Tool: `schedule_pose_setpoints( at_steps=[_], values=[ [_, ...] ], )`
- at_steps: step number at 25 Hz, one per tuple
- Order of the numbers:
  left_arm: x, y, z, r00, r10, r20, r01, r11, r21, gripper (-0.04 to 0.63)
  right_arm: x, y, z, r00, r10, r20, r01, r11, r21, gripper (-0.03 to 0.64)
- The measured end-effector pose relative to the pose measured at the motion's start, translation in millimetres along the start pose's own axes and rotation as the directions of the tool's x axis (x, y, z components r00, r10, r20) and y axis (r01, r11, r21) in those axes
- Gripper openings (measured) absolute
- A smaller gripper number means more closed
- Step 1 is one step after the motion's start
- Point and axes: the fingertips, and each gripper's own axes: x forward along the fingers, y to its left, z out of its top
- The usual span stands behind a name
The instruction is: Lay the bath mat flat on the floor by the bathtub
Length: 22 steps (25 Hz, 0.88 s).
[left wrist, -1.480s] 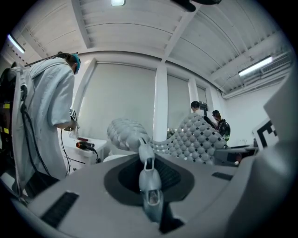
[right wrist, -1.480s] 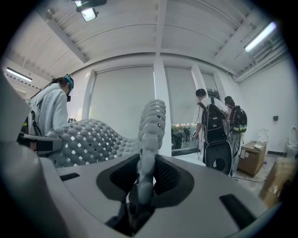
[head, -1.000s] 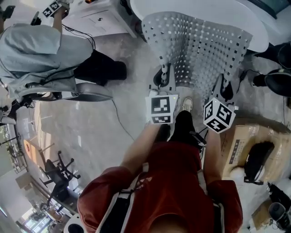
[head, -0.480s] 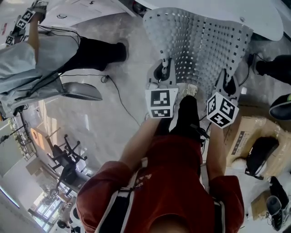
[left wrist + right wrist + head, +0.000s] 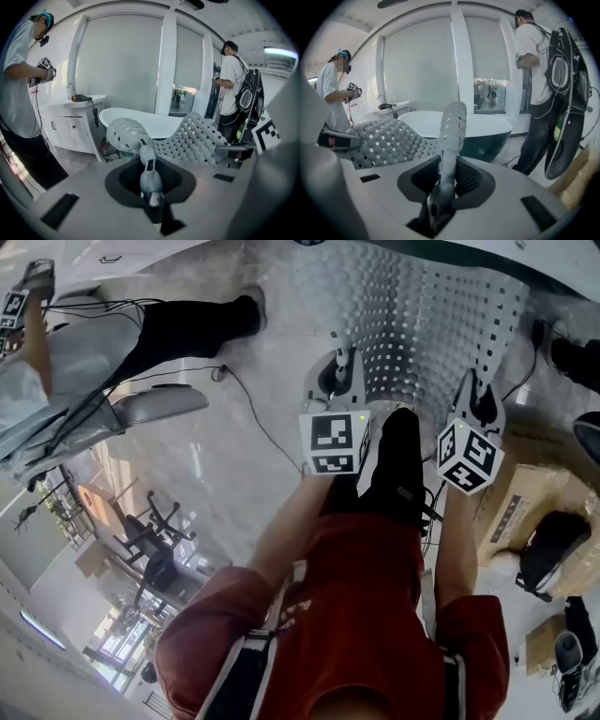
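Bath mat (image 5: 422, 324) pinched at near corners by left gripper (image 5: 150, 185) and right gripper (image 5: 440, 187), jaws nearly closed on it. Mat stretched from jaws toward bathtub (image 5: 487, 127), held off floor.

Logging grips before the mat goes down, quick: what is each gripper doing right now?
Left gripper: closed, pinching an edge of the bath mat.
Right gripper: closed, pinching the same mat's edge further along.

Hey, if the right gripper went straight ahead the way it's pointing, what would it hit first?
The right gripper, shut on the bath mat, would probably reach the bathtub first; depth is unclear.
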Motion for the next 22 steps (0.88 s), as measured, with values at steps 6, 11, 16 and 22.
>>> schedule_pose_setpoints(
  at_steps=[6,11,16,22],
  values=[
    [35.1,-9.4,-41.8,0.997,-0.009,-0.075,0.009,1.000,0.007,0.048,25.2,-15.2,-48.0,0.997,0.011,-0.081,-0.013,1.000,-0.027,0.095],
    [72.7,-14.0,-63.0,0.995,-0.027,-0.096,0.026,1.000,-0.008,0.048,51.7,-28.1,-70.6,0.994,0.021,-0.108,-0.024,0.999,-0.024,0.097],
    [115.4,-17.0,-89.2,0.993,-0.028,-0.114,0.028,1.000,-0.003,0.048,84.5,-42.8,-99.0,0.990,0.027,-0.136,-0.033,0.998,-0.044,0.095],
    [161.3,-23.6,-125.4,0.988,-0.041,-0.146,0.045,0.999,0.028,0.048,122.7,-61.6,-140.8,0.983,0.018,-0.182,-0.029,0.998,-0.059,0.096]
  ],
)
